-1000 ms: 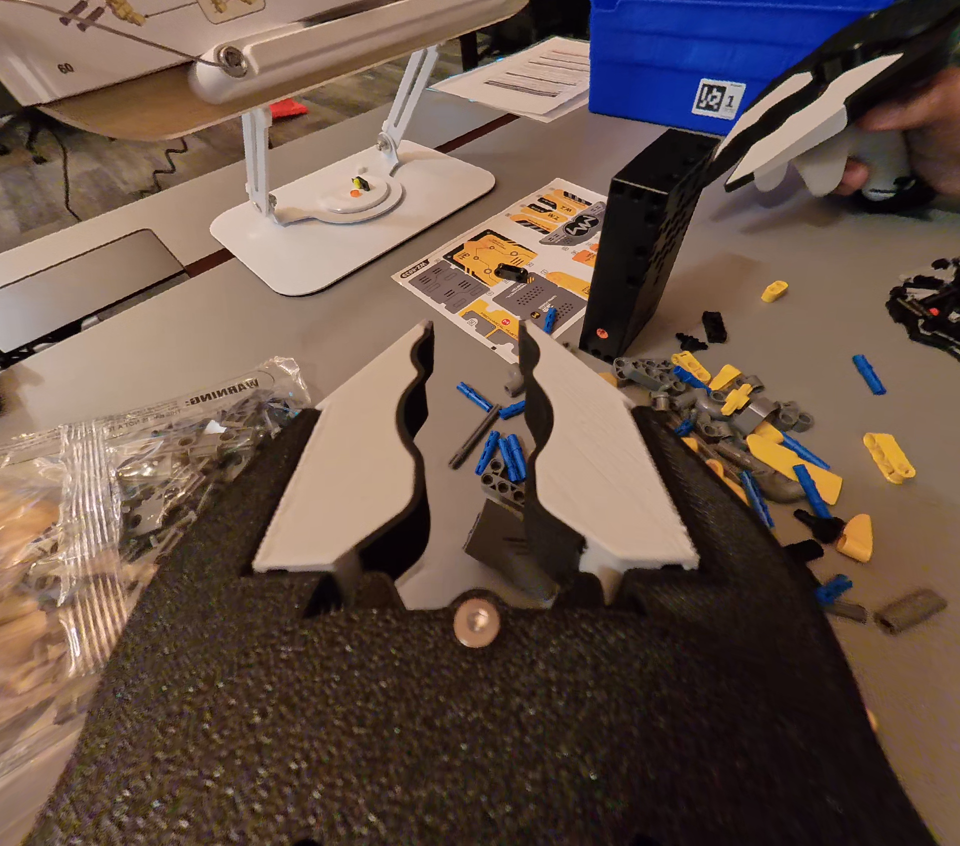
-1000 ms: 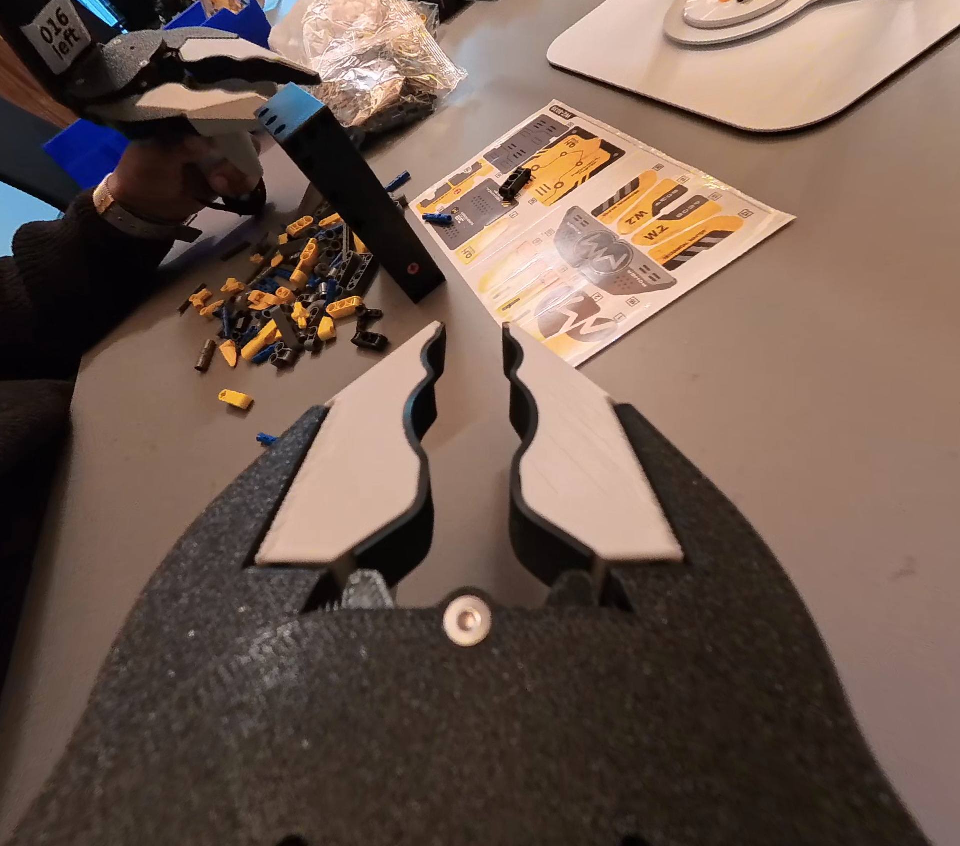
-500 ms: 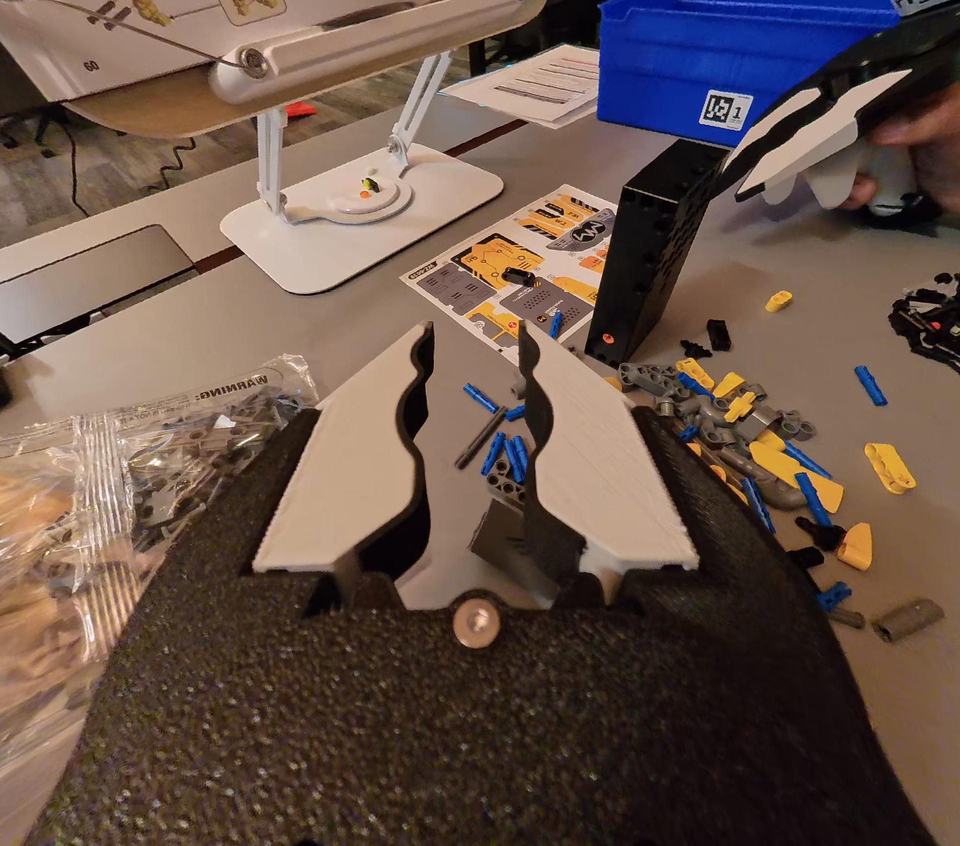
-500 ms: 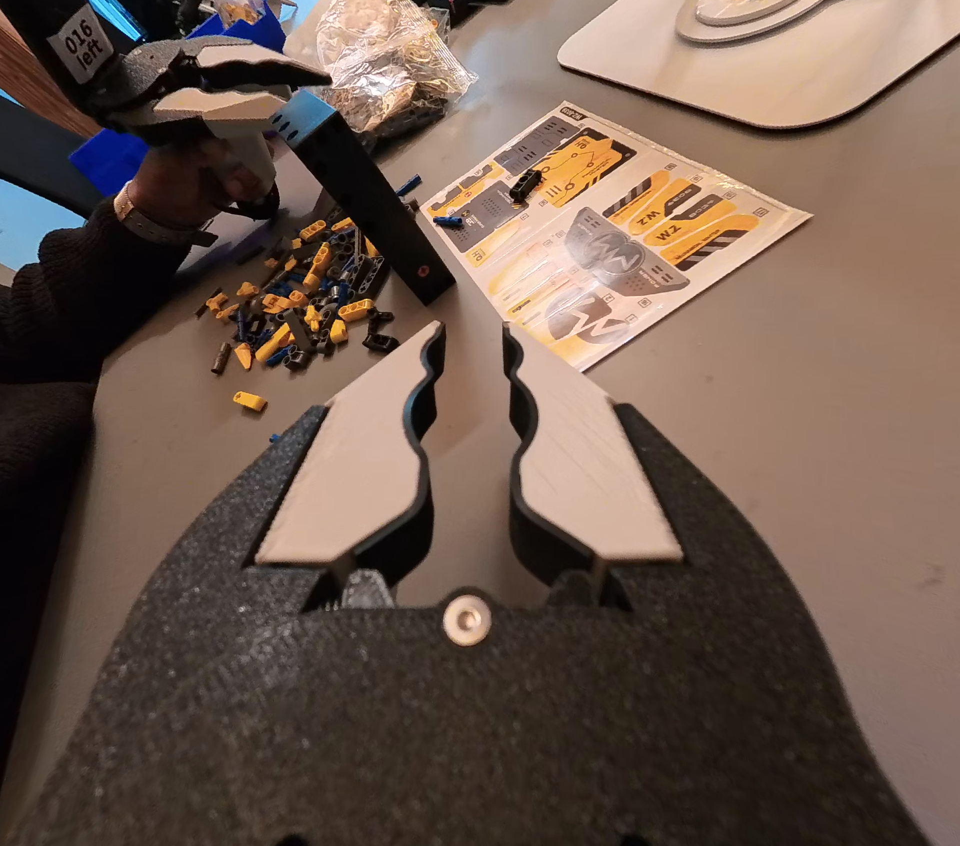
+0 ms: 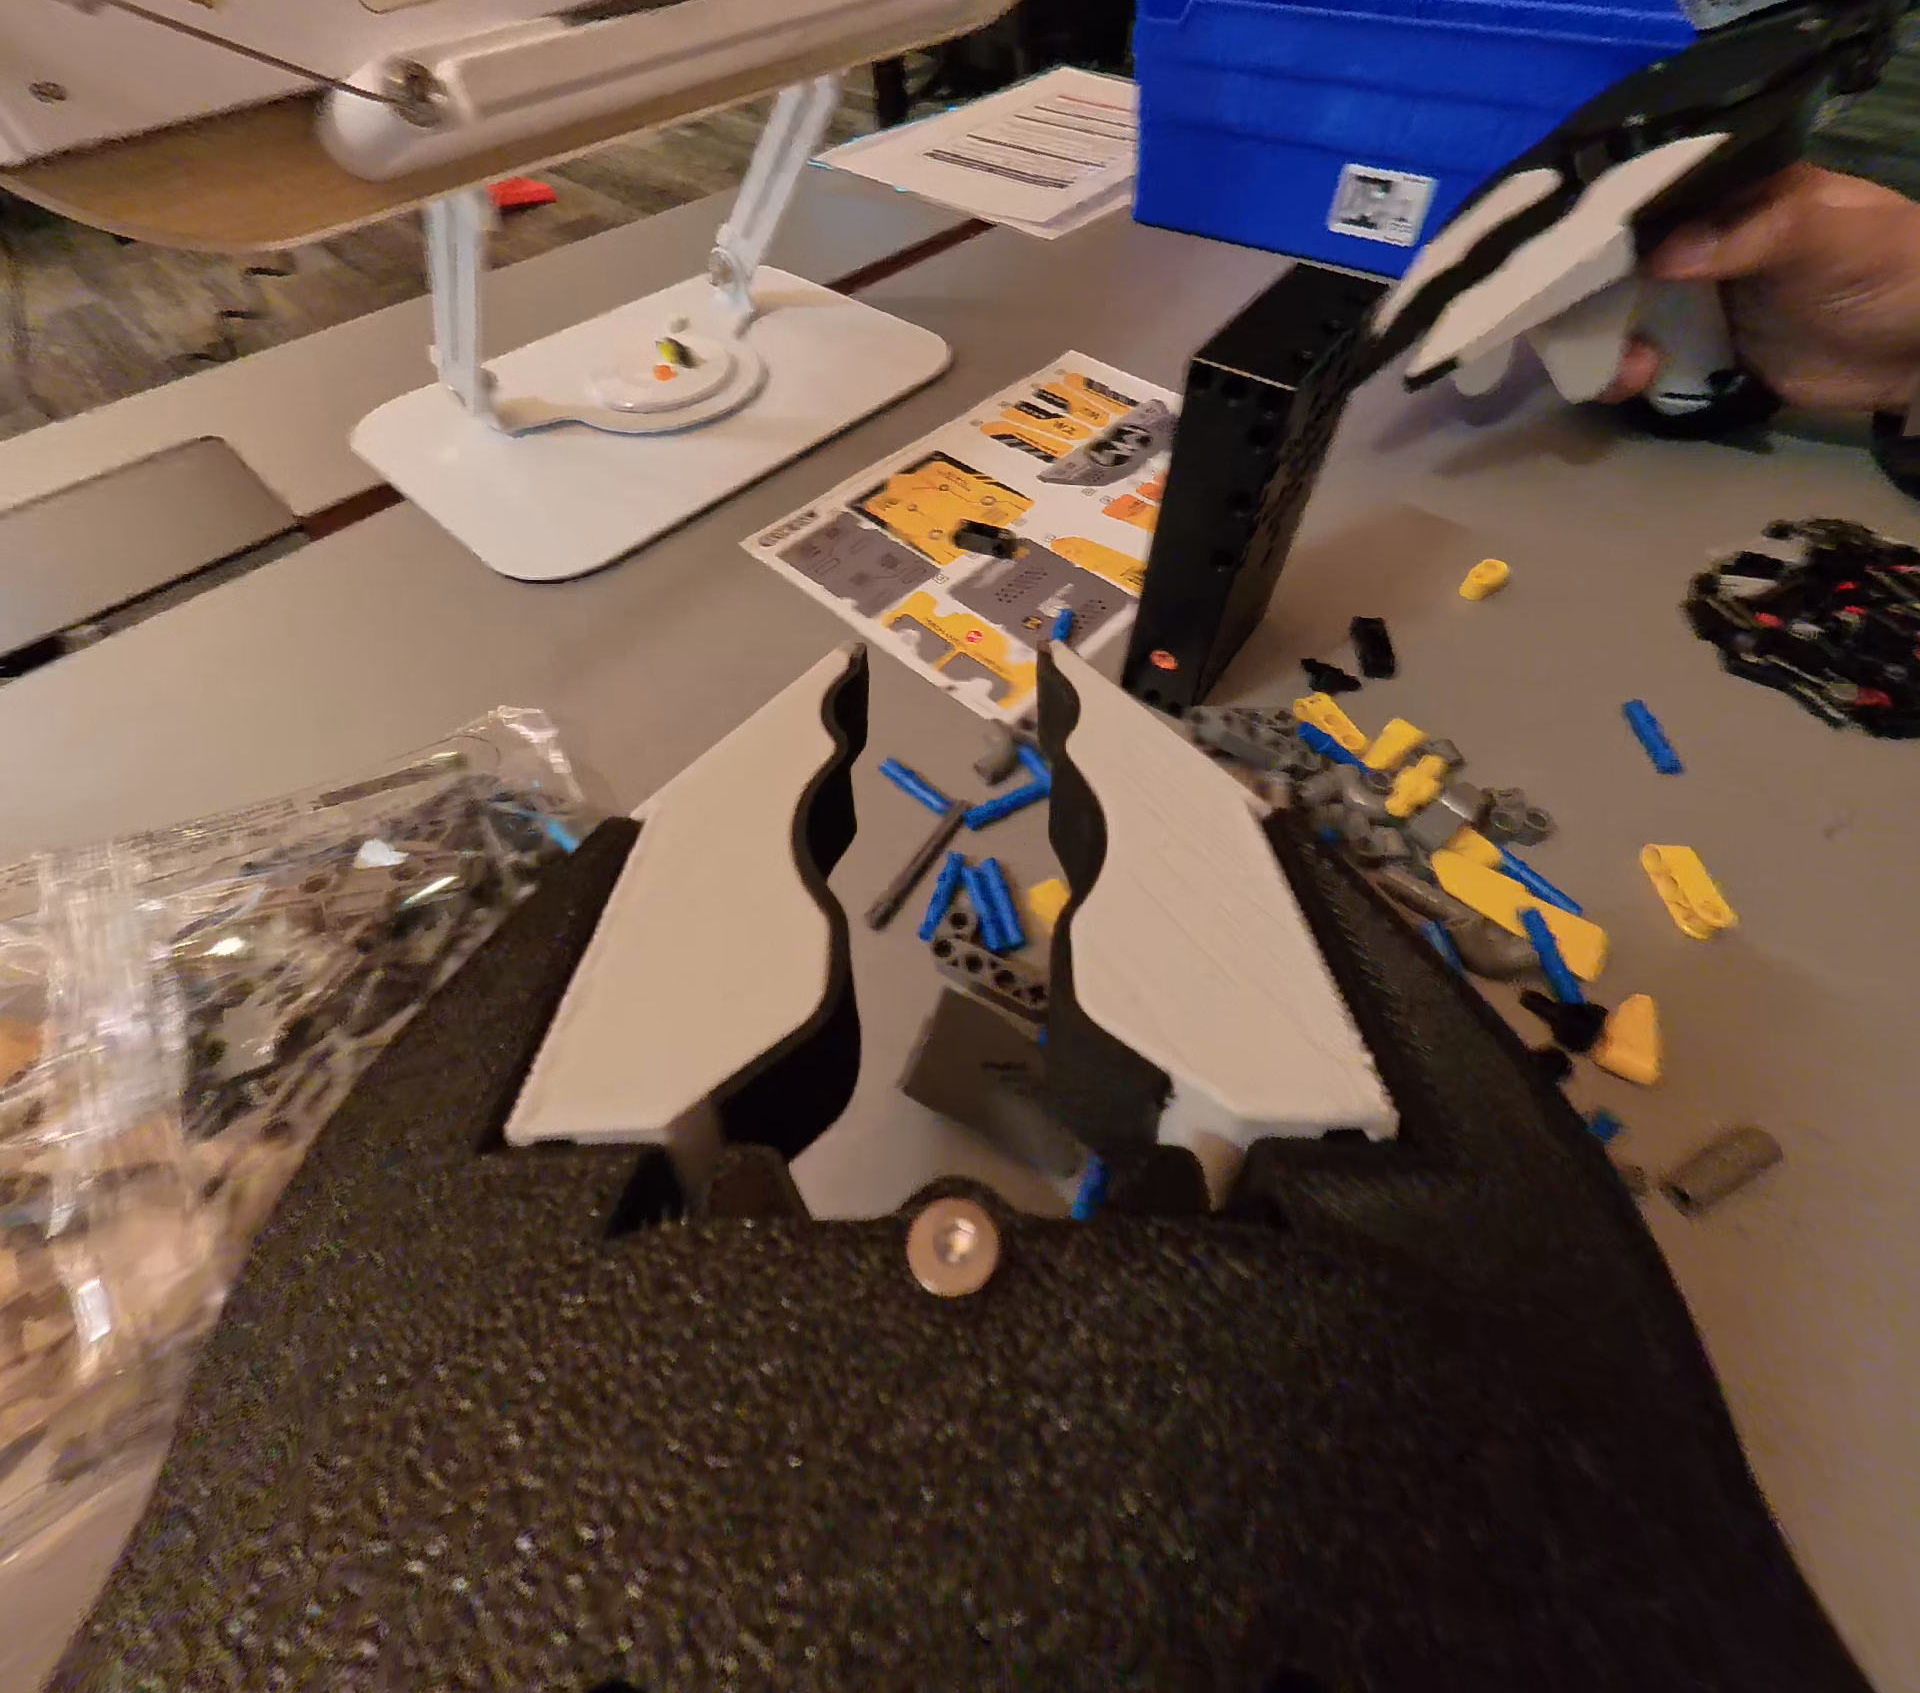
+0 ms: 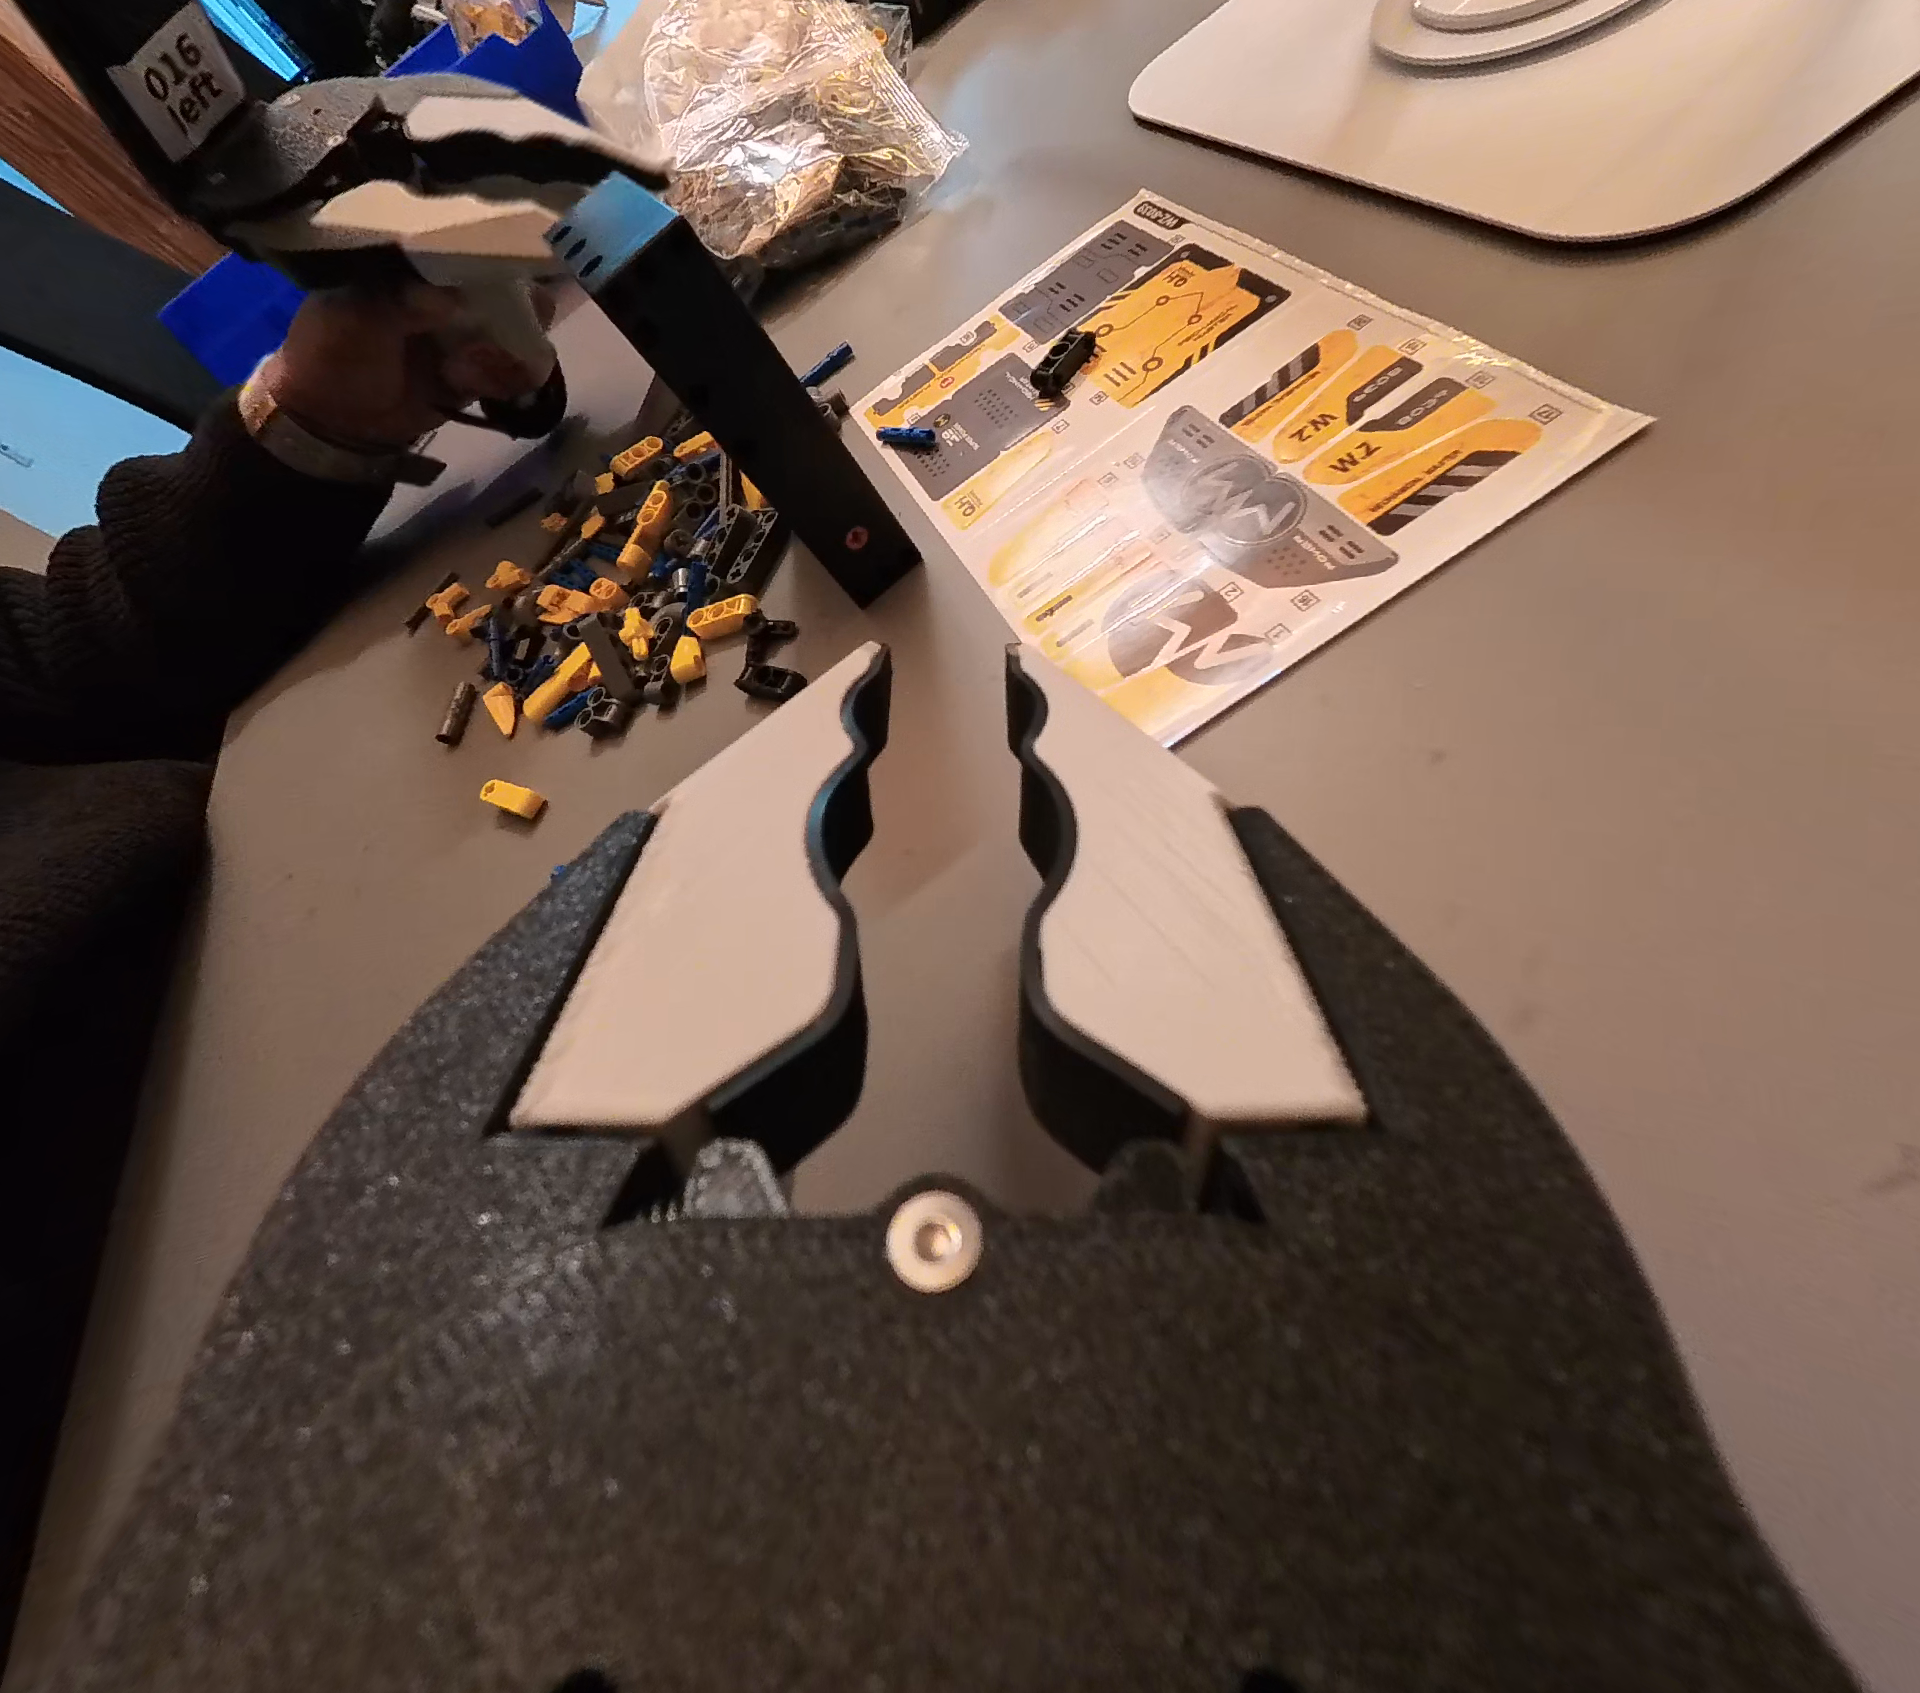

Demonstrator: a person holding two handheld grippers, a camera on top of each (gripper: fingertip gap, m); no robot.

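Left wrist view: the left gripper (image 5: 951, 656) hangs spread and empty over loose building pieces (image 5: 1382, 812) mid-table (image 5: 312, 708), seemingly ready to pick. A black perforated block (image 5: 1236, 490) stands on end beside the sticker sheet (image 5: 935, 521).

Right wrist view: the right gripper (image 6: 945, 656), also spread and empty, hovers over bare table. Whether either gripper touches the block's top is unclear.

The tall block (image 5: 1236, 490) stands tilted on the table (image 5: 312, 687). The sticker sheet (image 5: 966, 542) lies just left of the block. The pile of small parts (image 5: 1434, 833) lies before the block, the bin (image 5: 1382, 74) behind it, the stand base (image 5: 644, 438) farther left.
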